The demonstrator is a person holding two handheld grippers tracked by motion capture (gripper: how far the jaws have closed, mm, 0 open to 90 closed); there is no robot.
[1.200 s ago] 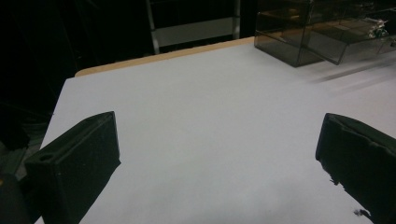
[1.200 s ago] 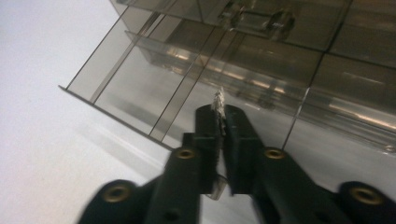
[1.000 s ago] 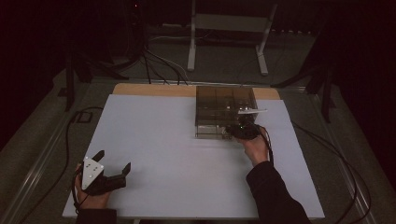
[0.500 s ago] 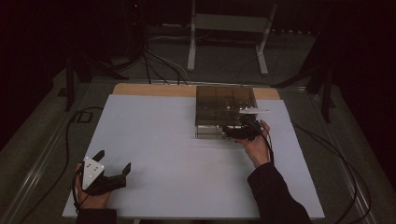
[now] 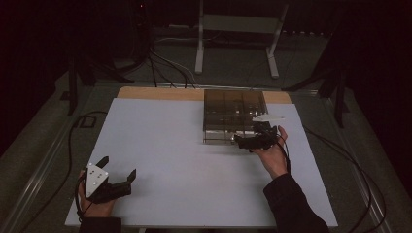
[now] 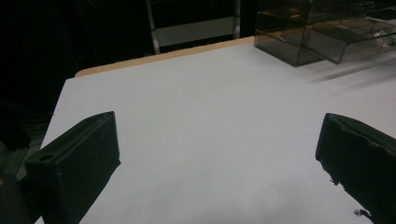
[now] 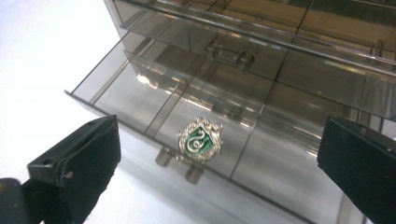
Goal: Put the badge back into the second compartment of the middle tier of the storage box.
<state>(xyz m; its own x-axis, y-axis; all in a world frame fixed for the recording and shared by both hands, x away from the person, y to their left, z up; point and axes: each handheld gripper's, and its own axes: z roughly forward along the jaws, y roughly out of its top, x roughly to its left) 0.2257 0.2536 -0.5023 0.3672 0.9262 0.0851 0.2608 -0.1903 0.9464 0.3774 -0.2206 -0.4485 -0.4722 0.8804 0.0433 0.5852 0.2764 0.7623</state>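
Badge (image 7: 200,139), silver-edged with green centre, lies flat in middle compartment of pulled-out drawer (image 7: 140,100) of smoky clear organizer box (image 5: 234,115); free of both jaws. Right gripper (image 7: 219,163) just in front of drawer, jaws just opened, wide, nothing between pads. High view: right gripper (image 5: 256,141) at box's near right corner; badge too small and dim to make out. Left gripper (image 5: 117,175) at near left of white table (image 5: 184,160), well apart from box, jaws wide, empty. Box cut off at top edge in left gripper view.
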